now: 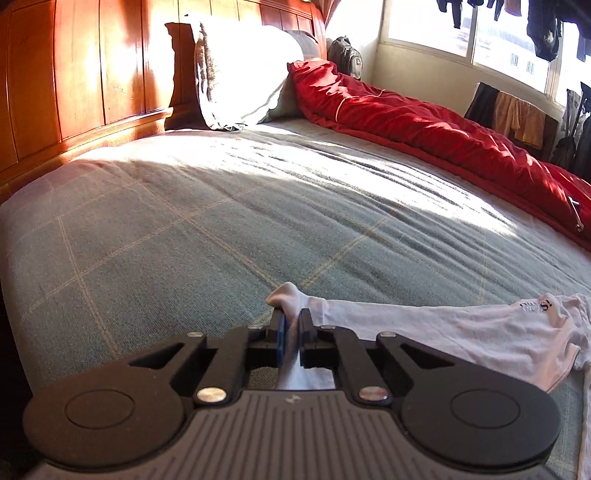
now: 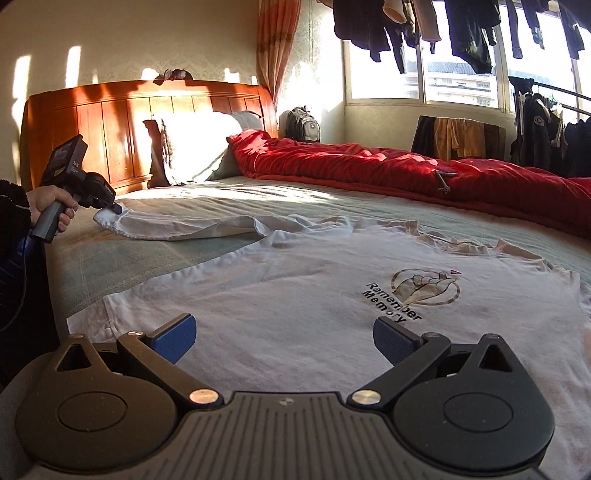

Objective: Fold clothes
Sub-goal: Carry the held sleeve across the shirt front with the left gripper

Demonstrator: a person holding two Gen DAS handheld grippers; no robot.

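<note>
White cotton T-shirt with a round hand emblem and the black words "Remember Memory" printed on its chest, lying face-up and mostly flat on the grey-green checked bedspread. One long white sleeve extends sideways from the shirt's body across the cover toward the bed's edge, lightly creased along its length. The sleeve's cuff is pinched between the blue-padded fingers of the left gripper, pressed together on the fabric; in the left wrist view the sleeve runs rightward from the jaws to the bunched body of the shirt. In the right wrist view the same black left gripper appears at the far left, its grey handle gripped by the person's hand, which emerges from a dark fleecy cuff. The right gripper sits low over the shirt's lower front, near the hem, its blue-padded fingers spread wide apart with nothing between them. A crumpled red quilt lies along the far side of the bed. White pillows in strong sunlight lean against the polished reddish wooden headboard. A grey backpack stands in the corner beyond the pillows. Dark garments hang on a line across the sunlit window, and further clothes are draped over a rack at the right
</note>
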